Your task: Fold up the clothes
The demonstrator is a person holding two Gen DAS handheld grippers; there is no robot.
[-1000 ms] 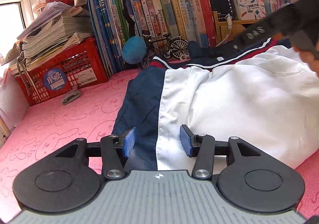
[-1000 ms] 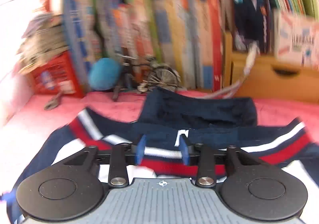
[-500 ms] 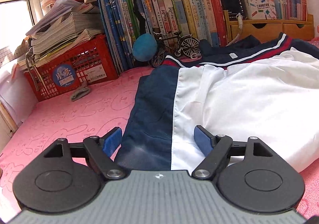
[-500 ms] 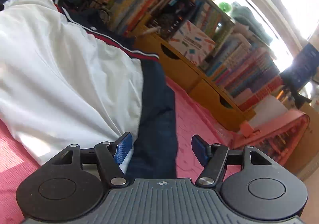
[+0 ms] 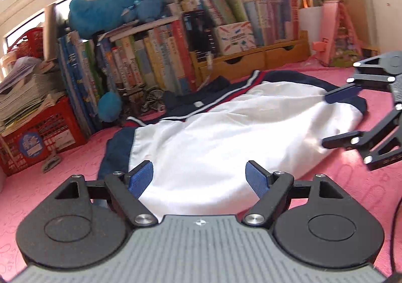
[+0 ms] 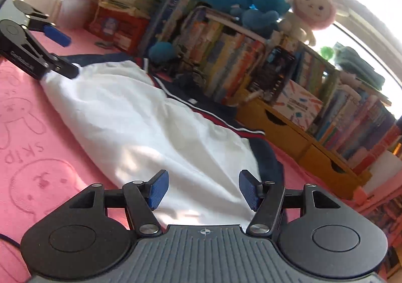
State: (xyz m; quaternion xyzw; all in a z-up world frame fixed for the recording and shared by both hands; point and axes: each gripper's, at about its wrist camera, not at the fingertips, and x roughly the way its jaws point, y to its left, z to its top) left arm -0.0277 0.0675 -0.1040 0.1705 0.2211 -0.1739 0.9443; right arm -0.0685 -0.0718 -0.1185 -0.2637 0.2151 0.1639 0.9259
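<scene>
A folded white and navy jacket (image 5: 226,127) with red and white stripes lies on the pink mat (image 5: 50,182). My left gripper (image 5: 199,178) is open and empty, raised near the jacket's near-left edge. My right gripper (image 6: 201,188) is open and empty over the jacket's (image 6: 150,127) right end. The right gripper also shows in the left wrist view (image 5: 336,117) at the jacket's right edge. The left gripper shows in the right wrist view (image 6: 65,54) at the jacket's far-left end.
A row of books (image 5: 163,56) and a wooden drawer shelf (image 5: 251,61) line the back, with plush toys (image 5: 113,3) on top. A red crate of papers (image 5: 37,132) stands at the left. A small bicycle model (image 5: 145,99) and a metal clip (image 5: 51,162) sit behind the jacket.
Both grippers have pulled back and lifted away from the jacket. The left gripper's jaws have widened. The right gripper now enters the left wrist view at the right.
</scene>
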